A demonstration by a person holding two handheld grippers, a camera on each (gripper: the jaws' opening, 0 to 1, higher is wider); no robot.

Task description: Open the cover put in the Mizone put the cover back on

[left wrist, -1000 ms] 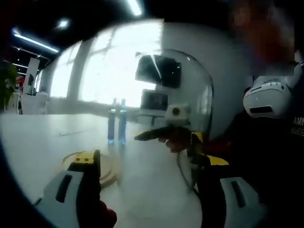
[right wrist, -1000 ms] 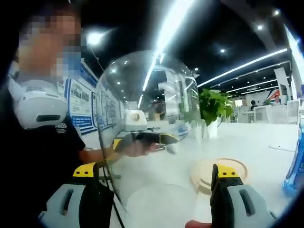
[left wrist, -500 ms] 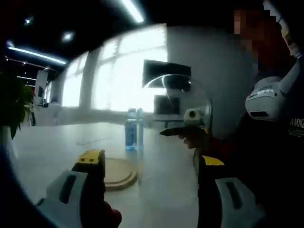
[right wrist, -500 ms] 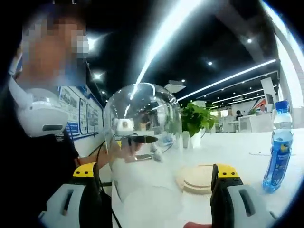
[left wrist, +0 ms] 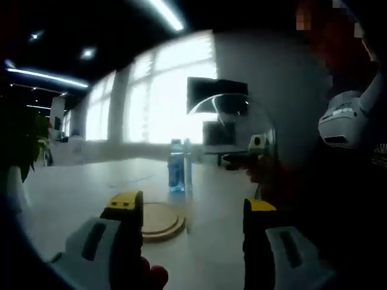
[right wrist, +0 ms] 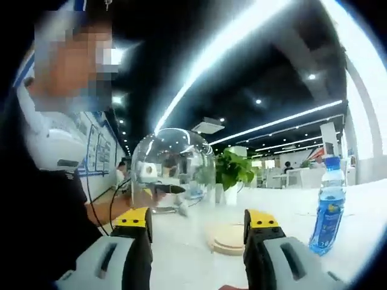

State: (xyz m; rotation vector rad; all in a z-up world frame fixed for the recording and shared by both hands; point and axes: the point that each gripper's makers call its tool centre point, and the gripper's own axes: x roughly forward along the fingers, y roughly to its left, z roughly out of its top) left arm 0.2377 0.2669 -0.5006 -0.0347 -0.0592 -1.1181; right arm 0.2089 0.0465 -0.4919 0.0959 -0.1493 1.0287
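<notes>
In the left gripper view the left gripper (left wrist: 190,208) rises from the bottom with its yellow-tipped jaws set wide apart and nothing between them. Just past its left jaw a round wooden base (left wrist: 159,220) lies flat on the white surface (left wrist: 72,193). Beyond the base stands the clear dome cover (left wrist: 233,142), off the base and toward the right; whether its rim touches the surface cannot be told. Behind the cover's glass the right gripper (left wrist: 240,158) shows small and dark, and its jaws cannot be made out here. Farther back, near the far edge of the surface, the blue Mizone bottle (left wrist: 176,173) stands upright, apart from the base. A potted plant (left wrist: 21,142) sits at the left edge, and bright windows (left wrist: 151,90) fill the wall behind. A person in dark clothes (left wrist: 338,199) is at the right. In the right gripper view the right gripper (right wrist: 198,223) also has its jaws spread and empty. Between the jaws and a little beyond them lies the base (right wrist: 228,239) on the surface (right wrist: 357,235). Left of it is the cover (right wrist: 172,169), with the left gripper (right wrist: 158,188) seen through the glass. The Mizone (right wrist: 327,212) stands upright to the right, well apart from the base. A green plant (right wrist: 233,172) in a white pot stands farther back, behind the cover, and long ceiling lights (right wrist: 242,48) run overhead.
</notes>
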